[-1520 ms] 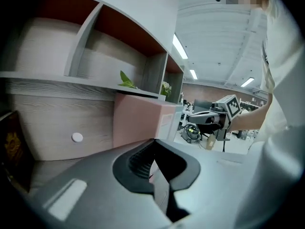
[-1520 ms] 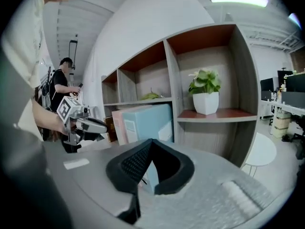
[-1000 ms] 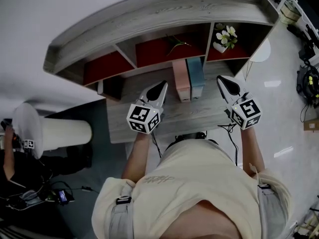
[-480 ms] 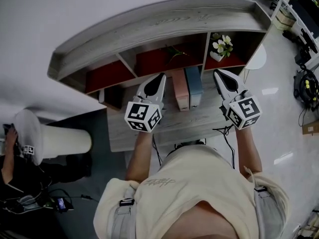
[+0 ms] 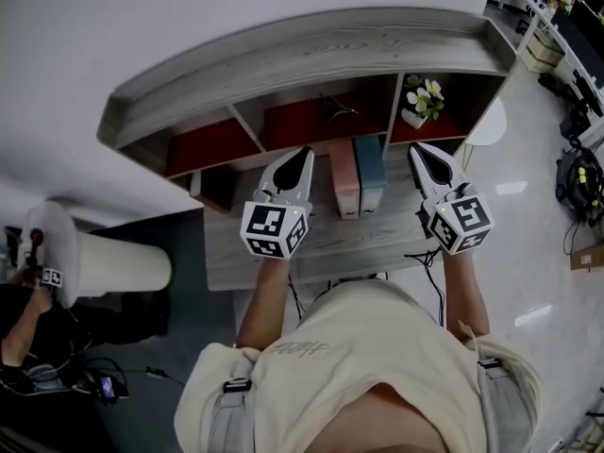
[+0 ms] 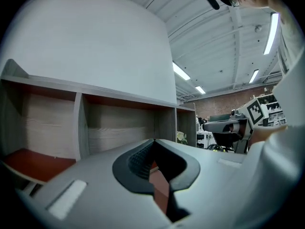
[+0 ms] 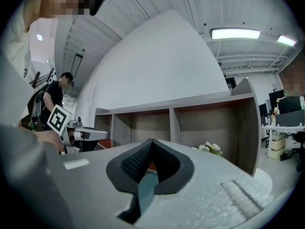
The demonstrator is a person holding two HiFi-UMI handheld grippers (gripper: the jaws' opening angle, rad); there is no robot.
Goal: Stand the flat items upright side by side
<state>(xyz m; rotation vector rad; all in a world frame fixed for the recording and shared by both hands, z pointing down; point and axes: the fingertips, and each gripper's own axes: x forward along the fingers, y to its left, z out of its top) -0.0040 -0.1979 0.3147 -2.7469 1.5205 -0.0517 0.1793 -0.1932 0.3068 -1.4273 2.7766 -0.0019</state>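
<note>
A pink flat item (image 5: 343, 177) and a blue flat item (image 5: 369, 170) stand upright side by side on the grey wooden desk (image 5: 330, 239), in front of the shelf's middle compartment. My left gripper (image 5: 300, 160) hovers just left of the pink item, shut and empty. To the right of the blue item my right gripper (image 5: 424, 157) is also shut and empty. In the left gripper view a sliver of the pink item (image 6: 161, 191) shows through the shut left gripper (image 6: 153, 143). The right gripper view shows the blue item (image 7: 147, 189) below the shut right gripper (image 7: 151, 142).
A grey shelf unit (image 5: 311, 55) with red-floored compartments backs the desk. White flowers in a pot (image 5: 421, 100) sit in the right compartment, a thin sprig (image 5: 335, 109) in the middle one. A white cylinder (image 5: 113, 264) and a seated person (image 5: 28, 310) are at the left.
Both grippers have shifted slightly toward the shelf, closer beside the two upright items. The view has drifted a little. Both stay shut.
</note>
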